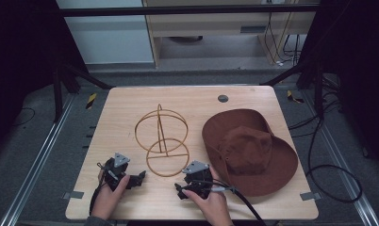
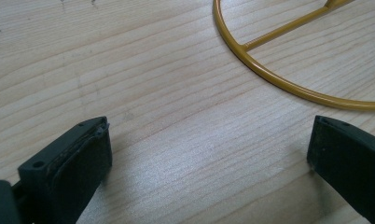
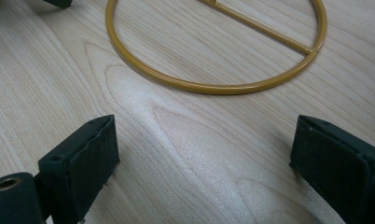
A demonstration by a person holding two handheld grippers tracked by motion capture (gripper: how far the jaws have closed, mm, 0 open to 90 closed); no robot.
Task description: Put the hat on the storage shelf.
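— Where's the wire stand?

— The gold wire hat stand [image 1: 162, 140] sits near the middle of the wooden table [image 1: 126, 101], slightly left of centre. Its flat round base ring [image 1: 168, 157] lies on the wood at the near side, with a straight crossbar across it, and an upright post carries the larger hoops behind it.

— And the hat?

— The brown wide-brimmed hat [image 1: 248, 149] lies crown-up just to the right of the stand. Its brim comes close to the base ring; I can't tell whether they touch.

— What are the grippers doing?

— Both rest low at the near edge of the table, each in one of the person's hands. The left gripper [image 1: 139, 177] is just left of the base ring, pointing toward it; in the left gripper view its jaws stand wide apart with bare wood between them, and the ring's curve [image 2: 288, 84] passes ahead of them, apart from the pads. The right gripper [image 1: 179, 190] is just in front of the ring, beside the hat's brim. In the right gripper view its jaws are likewise spread wide over bare wood — nothing held — with the ring [image 3: 209, 86] lying ahead, clear of the jaws.

— Anything else?

— A small round grey cap [image 1: 223, 98] is set into the table's far edge.
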